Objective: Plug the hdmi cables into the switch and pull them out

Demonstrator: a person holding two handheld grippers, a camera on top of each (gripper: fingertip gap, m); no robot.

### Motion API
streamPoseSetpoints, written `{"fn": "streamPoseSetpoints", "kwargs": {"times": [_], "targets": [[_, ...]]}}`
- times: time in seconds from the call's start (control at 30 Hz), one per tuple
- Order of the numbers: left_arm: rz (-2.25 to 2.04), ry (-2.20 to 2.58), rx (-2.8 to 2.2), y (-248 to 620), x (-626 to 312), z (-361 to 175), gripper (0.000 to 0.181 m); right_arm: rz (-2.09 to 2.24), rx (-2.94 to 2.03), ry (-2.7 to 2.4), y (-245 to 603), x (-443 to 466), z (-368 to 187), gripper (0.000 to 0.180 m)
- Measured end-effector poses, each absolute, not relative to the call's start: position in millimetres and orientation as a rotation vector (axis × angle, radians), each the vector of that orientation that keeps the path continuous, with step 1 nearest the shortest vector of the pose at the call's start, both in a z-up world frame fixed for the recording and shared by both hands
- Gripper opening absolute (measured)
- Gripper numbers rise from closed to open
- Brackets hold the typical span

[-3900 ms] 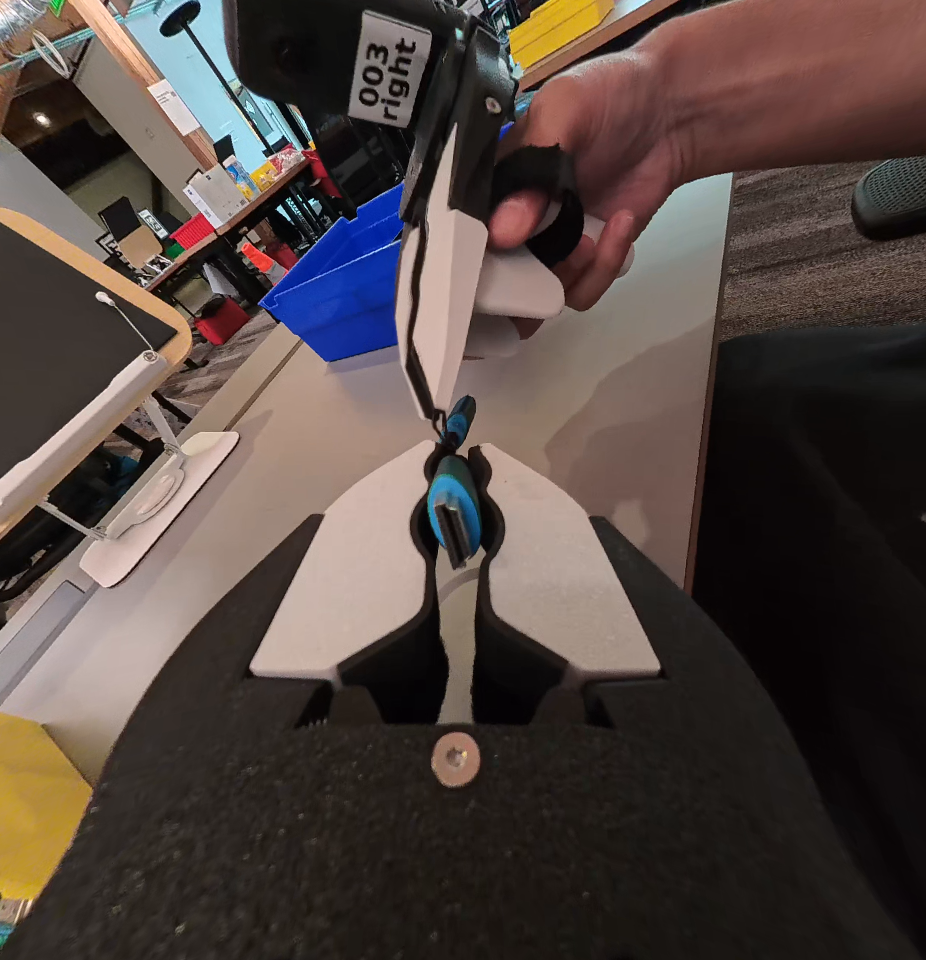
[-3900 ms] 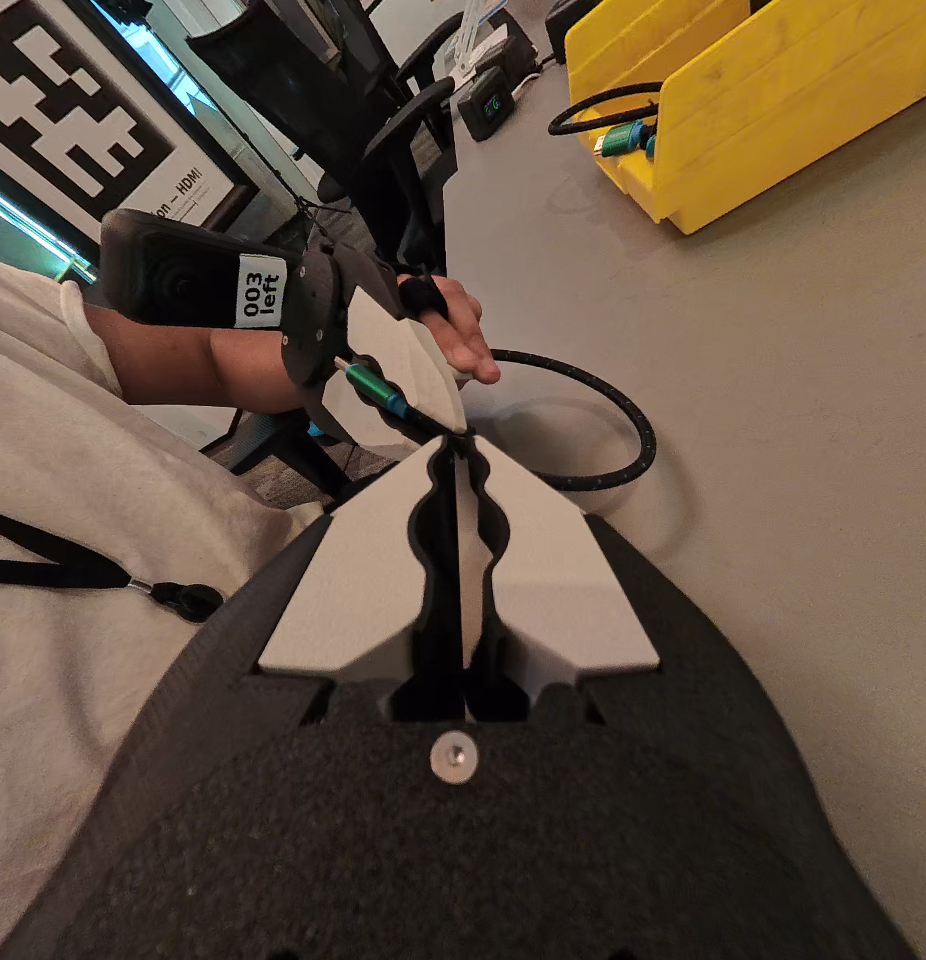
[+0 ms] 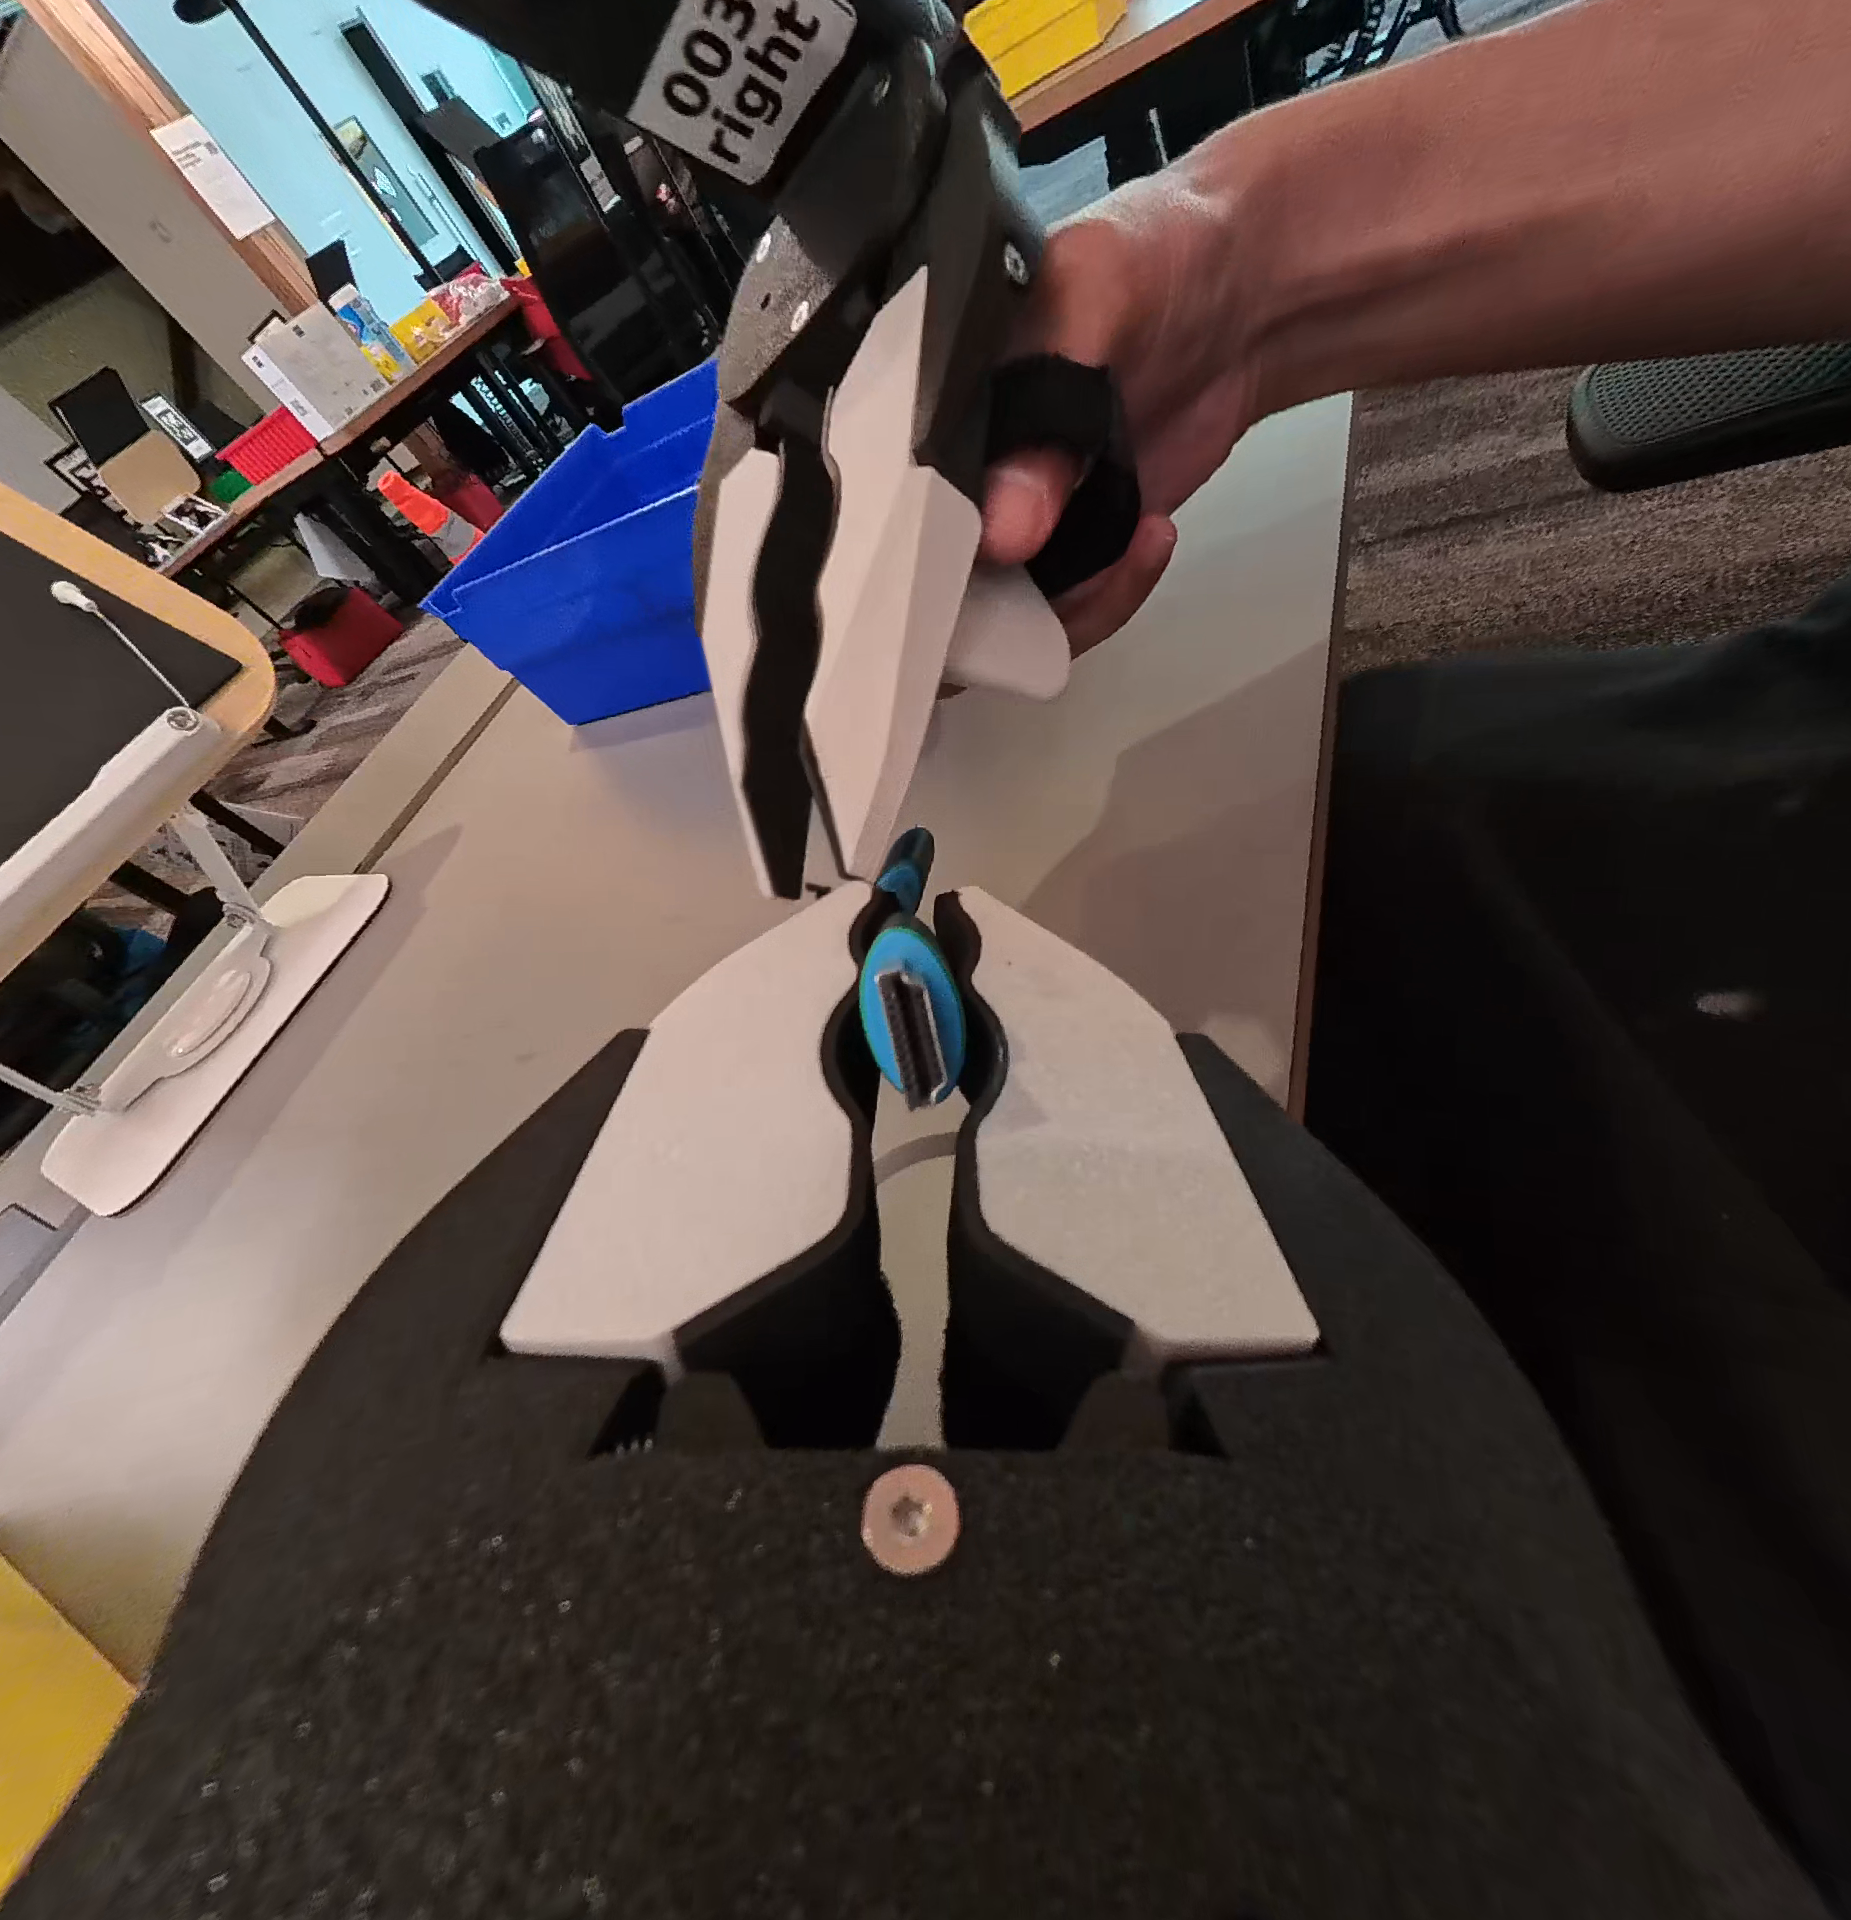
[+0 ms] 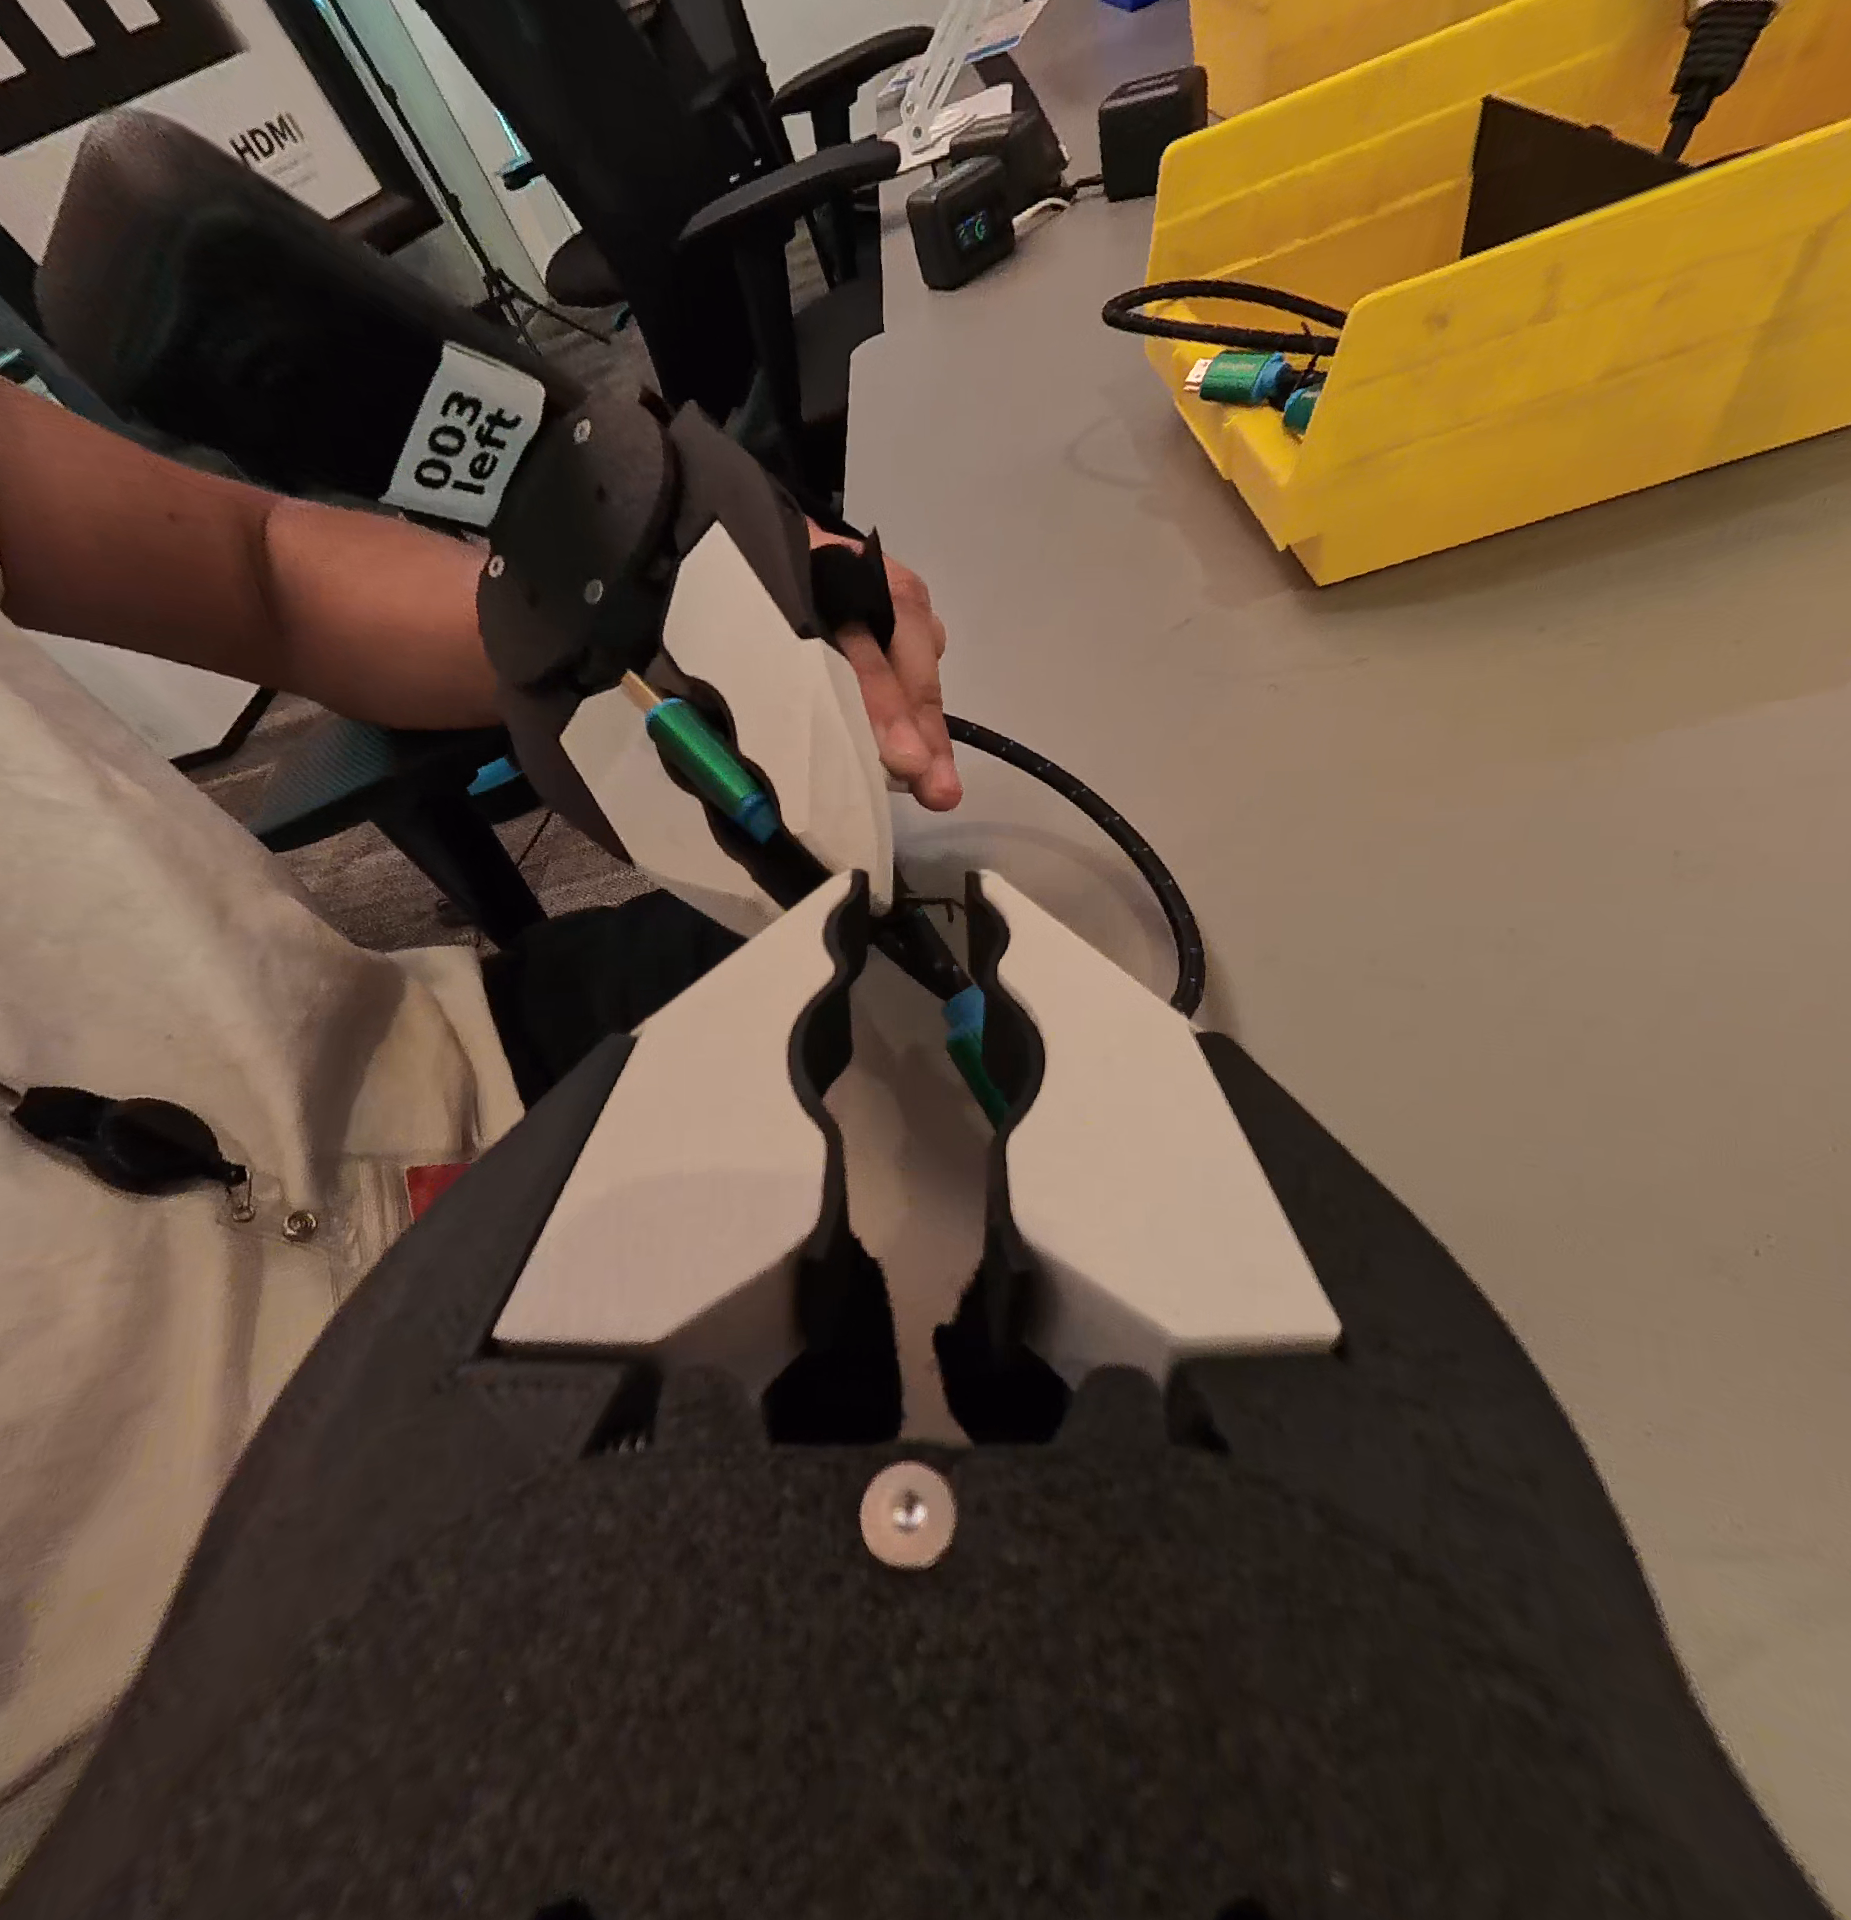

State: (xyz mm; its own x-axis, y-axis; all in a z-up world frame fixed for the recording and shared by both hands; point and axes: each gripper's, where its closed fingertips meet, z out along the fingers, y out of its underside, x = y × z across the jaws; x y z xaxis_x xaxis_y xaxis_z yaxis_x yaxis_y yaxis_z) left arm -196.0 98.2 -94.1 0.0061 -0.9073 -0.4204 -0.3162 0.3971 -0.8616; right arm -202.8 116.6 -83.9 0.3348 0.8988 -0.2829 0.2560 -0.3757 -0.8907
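Left wrist view: your left tongs point(image 3: 916, 1023) pinch the HDMI plug point(image 3: 908, 1023), metal end facing the camera; the right tongs point(image 3: 796, 883) hang just above, jaws narrowly parted.
Right wrist view: your right tongs stand apart, a second green plug point(image 4: 978, 1060) and cable point(image 4: 1108, 831) lying between them, seemingly ungripped.
Only here: yellow bin point(image 4: 1523, 416) on the table point(image 4: 1420, 935).
Switch: in neither view.
Risk: plug points backward; it may twist or slip during regrasp.
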Motion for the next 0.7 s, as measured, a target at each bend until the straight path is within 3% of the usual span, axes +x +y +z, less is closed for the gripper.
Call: {"fn": "streamPoseSetpoints", "kwargs": {"times": [0.7], "targets": [[-0.681, 1.537, -1.149, 101.1, -196.6, -94.6, 0.009, 1.099, -1.819, -0.998, 118.6, -198.6, -86.7, 0.011]]}}
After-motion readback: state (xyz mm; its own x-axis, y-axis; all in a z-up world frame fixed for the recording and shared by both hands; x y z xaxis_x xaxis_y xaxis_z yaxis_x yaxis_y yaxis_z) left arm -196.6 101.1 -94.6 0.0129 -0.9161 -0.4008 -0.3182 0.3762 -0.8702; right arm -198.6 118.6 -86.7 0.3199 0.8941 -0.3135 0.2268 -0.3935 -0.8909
